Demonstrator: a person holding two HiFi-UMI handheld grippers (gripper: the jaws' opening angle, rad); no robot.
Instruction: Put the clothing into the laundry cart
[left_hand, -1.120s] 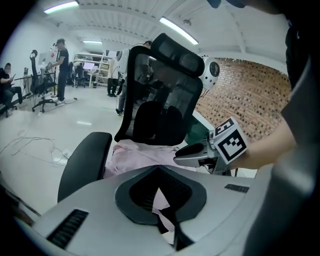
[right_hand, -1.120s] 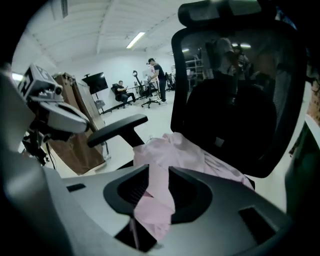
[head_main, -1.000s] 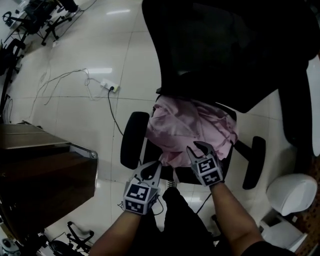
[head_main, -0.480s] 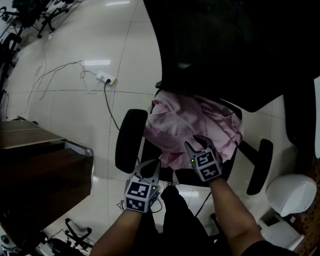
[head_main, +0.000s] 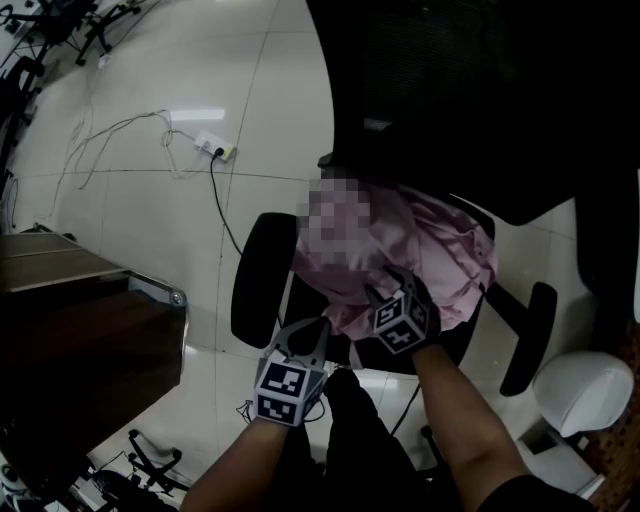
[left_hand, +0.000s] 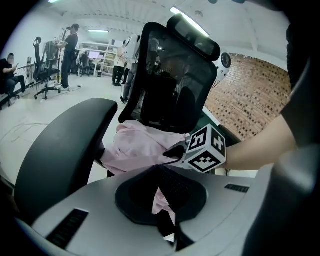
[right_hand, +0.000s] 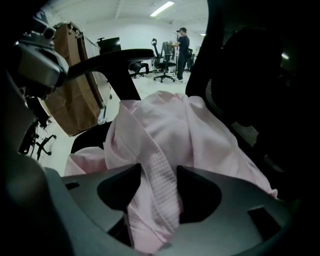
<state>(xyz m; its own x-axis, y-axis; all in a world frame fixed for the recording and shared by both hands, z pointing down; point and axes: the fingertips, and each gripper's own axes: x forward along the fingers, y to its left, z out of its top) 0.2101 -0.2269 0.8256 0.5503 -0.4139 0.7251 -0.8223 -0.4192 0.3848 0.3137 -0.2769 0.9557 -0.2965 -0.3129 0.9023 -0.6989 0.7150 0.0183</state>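
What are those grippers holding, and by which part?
Nothing yet. The right gripper has just been opening its jaws, a fold of the pink garment loose between them; the left gripper looks shut.

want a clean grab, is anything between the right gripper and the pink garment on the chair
Nothing visible does. The right gripper has just been opening its jaws, and a fold of the pink garment already lies between them.

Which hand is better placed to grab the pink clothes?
Right. The right gripper, fingers just opened wider, straddles a fold of the pink clothing; the left gripper has its fingers together at its edge.
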